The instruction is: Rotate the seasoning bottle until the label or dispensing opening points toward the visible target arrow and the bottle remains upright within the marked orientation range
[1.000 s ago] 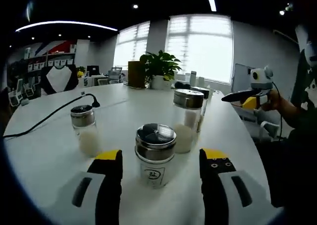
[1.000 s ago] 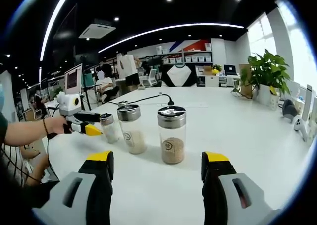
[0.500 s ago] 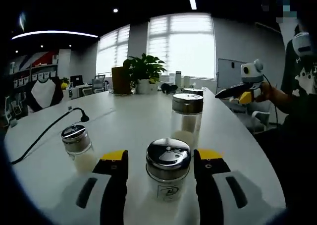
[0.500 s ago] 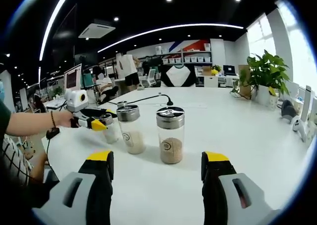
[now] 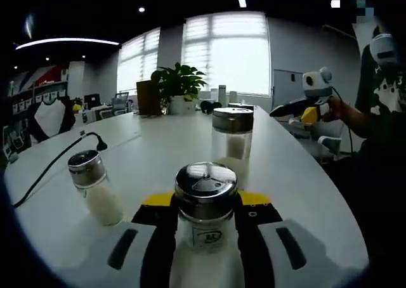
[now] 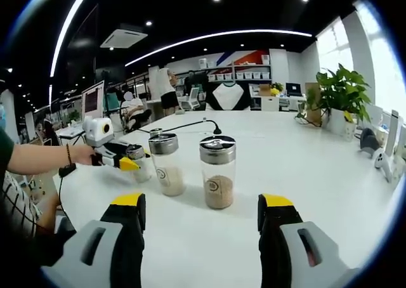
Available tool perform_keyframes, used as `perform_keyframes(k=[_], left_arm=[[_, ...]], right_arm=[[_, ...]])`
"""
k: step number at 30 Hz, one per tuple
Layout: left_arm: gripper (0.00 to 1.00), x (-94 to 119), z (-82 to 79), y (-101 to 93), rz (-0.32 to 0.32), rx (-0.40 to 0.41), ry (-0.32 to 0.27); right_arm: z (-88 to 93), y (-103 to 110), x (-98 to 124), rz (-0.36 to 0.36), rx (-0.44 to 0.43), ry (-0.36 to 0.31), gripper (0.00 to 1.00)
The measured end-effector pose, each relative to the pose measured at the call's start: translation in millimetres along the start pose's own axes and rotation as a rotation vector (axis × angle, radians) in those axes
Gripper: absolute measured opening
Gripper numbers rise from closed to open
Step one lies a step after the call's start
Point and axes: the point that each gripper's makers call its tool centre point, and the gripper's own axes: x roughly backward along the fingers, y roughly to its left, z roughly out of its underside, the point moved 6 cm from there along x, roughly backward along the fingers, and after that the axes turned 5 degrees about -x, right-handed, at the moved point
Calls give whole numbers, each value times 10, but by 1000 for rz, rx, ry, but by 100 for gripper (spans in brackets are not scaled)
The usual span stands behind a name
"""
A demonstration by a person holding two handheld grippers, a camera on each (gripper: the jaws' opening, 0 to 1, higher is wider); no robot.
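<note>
A glass seasoning bottle [image 5: 206,215] with a steel lid and a small printed label stands upright on the white table [image 5: 158,148]. My left gripper [image 5: 206,202] is shut on it, its yellow-tipped jaws pressed to both sides of the glass. In the right gripper view the same bottle [image 6: 137,163] is the far-left one, with the left gripper [image 6: 129,163] and a hand around it. My right gripper [image 6: 203,207] is open, short of a bottle of brown seasoning [image 6: 217,174]. From the left gripper view the right gripper [image 5: 279,112] hovers off the table's right edge.
A small shaker [image 5: 95,186] stands left of the held bottle and a tall bottle [image 5: 231,142] behind it. A white-filled bottle [image 6: 166,164] stands between the two outer ones. A black cable [image 5: 44,174] crosses the table; a potted plant [image 5: 177,85] sits at the far end.
My left gripper moved forward around the labelled bottle and its jaws came together on it. The right gripper stayed open and still.
</note>
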Motion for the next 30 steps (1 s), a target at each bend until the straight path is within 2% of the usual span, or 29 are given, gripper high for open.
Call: perform_keyframes(k=[7, 24, 30], left_arm=[[37, 12, 12, -13, -20, 10, -29], [37, 32, 30, -3, -73, 28, -40], [37, 35, 35, -34, -158, 57, -35]], right_arm=[[0, 2, -5, -3, 1, 3, 73], [15, -5, -17, -7, -6, 5, 73], [12, -18, -17, -4, -13, 1, 73]])
